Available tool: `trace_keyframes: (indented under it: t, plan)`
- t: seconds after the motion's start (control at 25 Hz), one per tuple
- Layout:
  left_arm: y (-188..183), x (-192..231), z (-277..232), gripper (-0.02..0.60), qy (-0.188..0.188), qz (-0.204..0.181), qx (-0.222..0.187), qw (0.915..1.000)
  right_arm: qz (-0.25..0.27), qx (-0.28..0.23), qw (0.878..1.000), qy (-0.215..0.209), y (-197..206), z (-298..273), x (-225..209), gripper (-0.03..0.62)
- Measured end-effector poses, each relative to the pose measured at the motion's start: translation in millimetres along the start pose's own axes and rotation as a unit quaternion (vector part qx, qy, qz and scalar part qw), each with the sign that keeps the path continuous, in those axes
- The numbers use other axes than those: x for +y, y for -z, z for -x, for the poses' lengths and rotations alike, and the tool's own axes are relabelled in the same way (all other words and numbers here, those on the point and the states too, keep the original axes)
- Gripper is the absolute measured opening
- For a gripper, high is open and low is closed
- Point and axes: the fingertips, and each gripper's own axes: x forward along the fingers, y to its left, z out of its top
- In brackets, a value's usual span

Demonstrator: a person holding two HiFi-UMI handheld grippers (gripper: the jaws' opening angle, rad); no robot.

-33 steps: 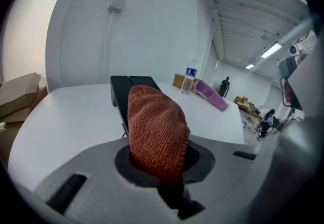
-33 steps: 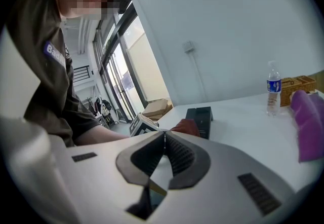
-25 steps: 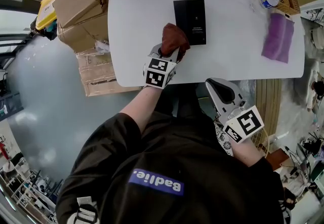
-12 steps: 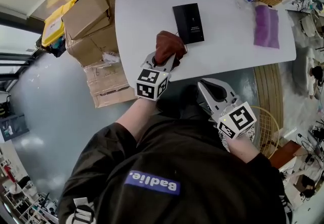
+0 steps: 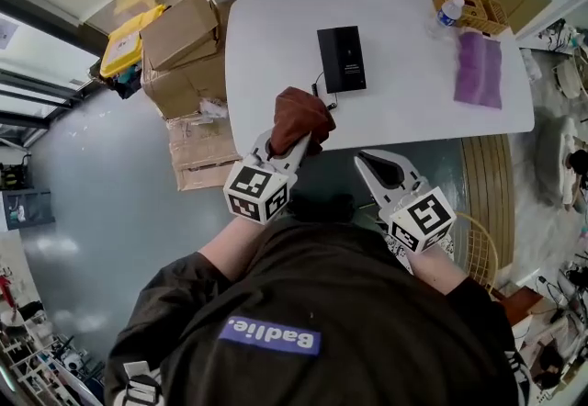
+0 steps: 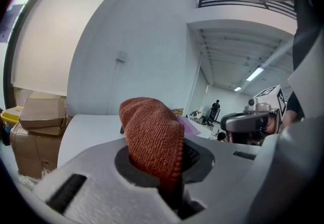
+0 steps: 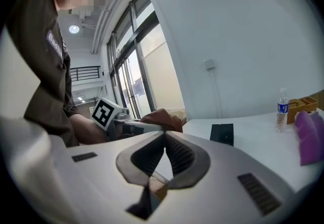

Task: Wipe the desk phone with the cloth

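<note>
The black desk phone (image 5: 342, 58) lies flat in the middle of the white table (image 5: 413, 110) and shows small in the right gripper view (image 7: 223, 133). My left gripper (image 5: 296, 140) is shut on a rust-brown cloth (image 5: 299, 118), bunched between its jaws (image 6: 154, 134). It hovers at the table's near edge, short of the phone and apart from it. My right gripper (image 5: 367, 161) is shut and empty (image 7: 164, 139), held off the table's near edge beside the left one.
A purple cloth (image 5: 480, 69), a wicker basket (image 5: 473, 9) and a water bottle (image 5: 447, 9) sit at the table's far right. Cardboard boxes (image 5: 184, 55) and a yellow item (image 5: 127, 43) are stacked against the table's left end.
The left gripper has drawn the cloth back from the phone's near corner toward the table's near edge. The right gripper has stayed shut below that edge.
</note>
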Motion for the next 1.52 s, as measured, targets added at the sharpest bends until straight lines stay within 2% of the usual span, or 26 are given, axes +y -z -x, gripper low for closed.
trace_keyframes:
  t: [0.28,0.56,0.92,1.52]
  plan:
    - [-23.6,-56.4,37.5,0.060,-0.002,0.006,-0.032,0.9995,0.027,-0.005,0.999,-0.035,-6.8,27.1,5.9,0.032]
    - [-33.4,-94.1,49.6,0.060,0.018,-0.004,-0.049,0.9986,0.042,-0.013,0.998,-0.043,-13.0,39.3,15.6,0.031]
    - [-37.1,-108.1,52.2,0.060,0.029,-0.023,-0.057,0.9977,0.059,-0.010,0.997,-0.052,-15.3,43.0,26.8,0.031]
    - [-36.6,-112.9,53.0,0.060,0.027,-0.027,-0.056,0.9977,0.058,-0.009,0.997,-0.055,-14.2,44.9,28.7,0.031]
